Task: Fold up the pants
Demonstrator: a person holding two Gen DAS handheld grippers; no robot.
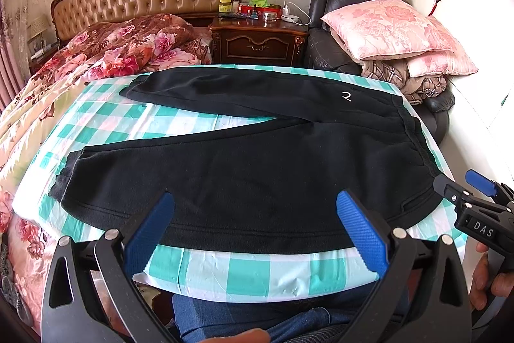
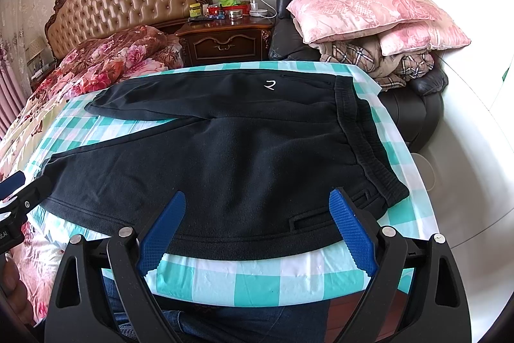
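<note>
left wrist view: black pants [image 1: 257, 169] flat just beyond both grippers' wide-spread, empty fingers [image 1: 359, 233].

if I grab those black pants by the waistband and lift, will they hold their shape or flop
The black pants will probably flop: they lie limp and flat on the checked cloth. The fleece looks thick, so likely heavy-ish and not slippery. The ribbed waistband seems the firmest grip.

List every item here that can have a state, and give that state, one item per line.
Black fleece pants: unfolded, flat, legs spread apart.
Left gripper: open, empty, over the pants' near edge.
Right gripper: open, empty, near the waistband.
Teal checked cloth: spread under the pants.
Dark wooden nightstand drawer: closed.
</note>
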